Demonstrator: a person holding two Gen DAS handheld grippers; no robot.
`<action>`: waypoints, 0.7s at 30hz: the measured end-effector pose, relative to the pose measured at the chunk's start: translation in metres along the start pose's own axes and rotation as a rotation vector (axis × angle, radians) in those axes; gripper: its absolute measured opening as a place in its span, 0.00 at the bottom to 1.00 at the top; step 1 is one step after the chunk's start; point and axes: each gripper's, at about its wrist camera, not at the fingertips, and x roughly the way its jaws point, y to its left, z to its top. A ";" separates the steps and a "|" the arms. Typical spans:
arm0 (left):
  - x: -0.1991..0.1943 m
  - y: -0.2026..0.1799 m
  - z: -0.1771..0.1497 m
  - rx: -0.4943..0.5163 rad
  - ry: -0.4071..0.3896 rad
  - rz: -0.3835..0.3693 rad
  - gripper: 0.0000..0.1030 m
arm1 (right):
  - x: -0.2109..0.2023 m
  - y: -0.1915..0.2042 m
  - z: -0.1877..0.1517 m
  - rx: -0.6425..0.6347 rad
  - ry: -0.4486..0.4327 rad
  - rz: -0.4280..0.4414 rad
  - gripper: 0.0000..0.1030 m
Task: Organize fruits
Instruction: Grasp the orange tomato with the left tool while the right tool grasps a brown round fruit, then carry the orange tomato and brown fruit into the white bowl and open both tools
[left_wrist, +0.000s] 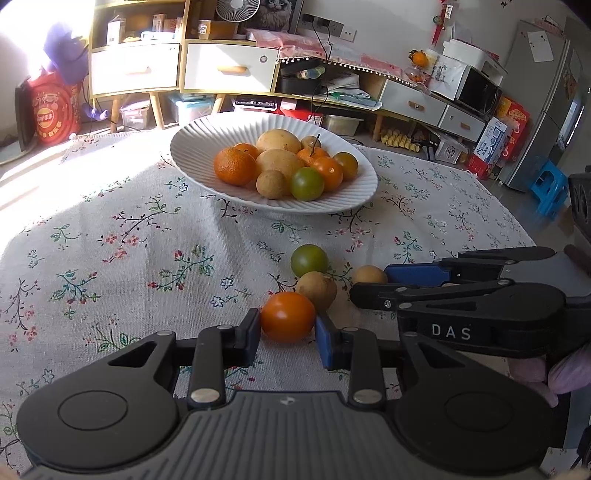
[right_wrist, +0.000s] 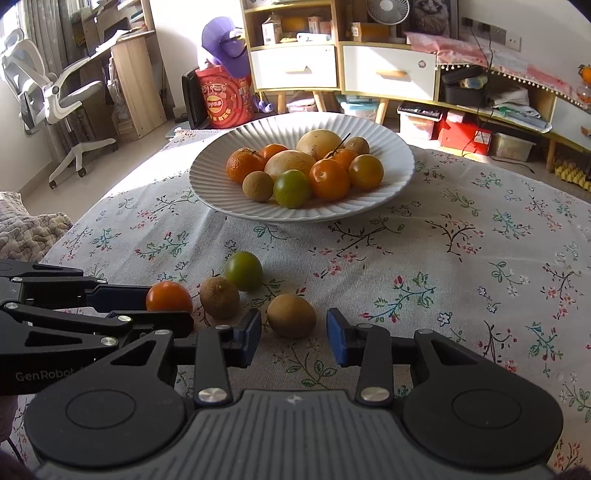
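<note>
My left gripper (left_wrist: 288, 334) is shut on an orange tomato (left_wrist: 288, 316) that rests on the tablecloth; it also shows in the right wrist view (right_wrist: 168, 296). My right gripper (right_wrist: 293, 334) is open around a brown round fruit (right_wrist: 291, 315), its pads a little apart from it on each side. A second brown fruit (right_wrist: 219, 297) and a green tomato (right_wrist: 243, 270) lie just beyond. A white ribbed plate (right_wrist: 395, 162) further back holds several oranges, tomatoes and brown fruits. In the left wrist view the right gripper (left_wrist: 373, 282) reaches in from the right.
The table has a floral cloth (right_wrist: 461, 266). Behind the table stand shelves with drawers (right_wrist: 388, 70), a red bag (right_wrist: 221, 98) and an office chair (right_wrist: 55, 92). A fridge (left_wrist: 543, 110) stands at the right in the left wrist view.
</note>
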 end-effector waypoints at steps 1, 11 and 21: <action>0.000 -0.001 0.000 0.005 0.000 0.003 0.18 | 0.000 0.000 0.000 -0.001 0.000 -0.003 0.33; -0.001 -0.003 -0.001 0.024 0.002 0.014 0.18 | 0.002 0.000 0.004 0.005 0.004 0.004 0.27; -0.008 -0.004 0.000 0.001 -0.004 -0.001 0.17 | -0.001 -0.002 0.008 0.025 0.005 -0.008 0.25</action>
